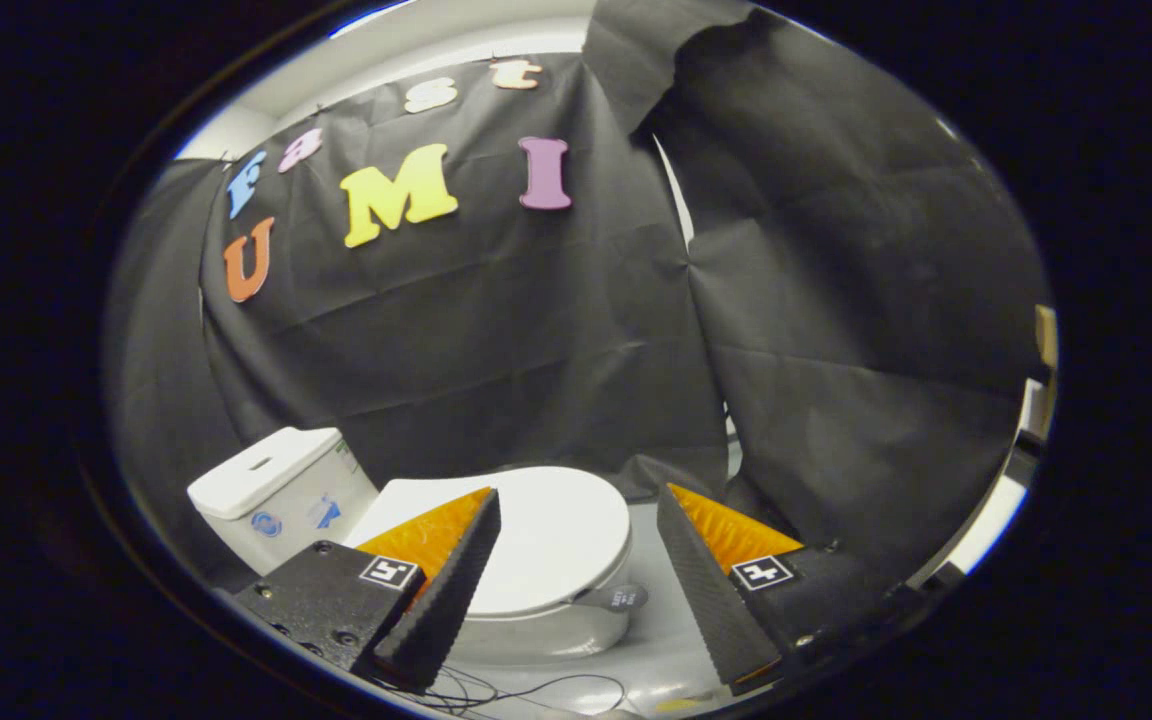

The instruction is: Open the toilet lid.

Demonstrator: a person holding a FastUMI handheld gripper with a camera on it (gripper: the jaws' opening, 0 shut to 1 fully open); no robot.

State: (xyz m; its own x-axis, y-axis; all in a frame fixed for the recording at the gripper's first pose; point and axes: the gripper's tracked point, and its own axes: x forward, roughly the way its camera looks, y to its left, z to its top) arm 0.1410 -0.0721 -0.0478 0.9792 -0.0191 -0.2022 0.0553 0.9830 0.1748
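A white toilet stands on the floor ahead of me, with its lid [546, 535] lying flat and closed over the bowl [546, 630]. Its white tank [276, 490] rises beyond my left finger. My gripper [576, 540] is open, fingers wide apart, with nothing between them. The left finger [446, 590] overlaps the near left part of the lid; the right finger [711, 590] is beside the toilet's right side, apart from it. A small grey tab [621, 598] sticks out from the lid's right rim, between the fingers.
Black cloth walls [496, 340] hang close behind and to the right of the toilet. Thin dark cables [526, 692] lie on the pale floor [661, 610] just under the fingers. A bright gap [996, 520] opens at the far right past the cloth.
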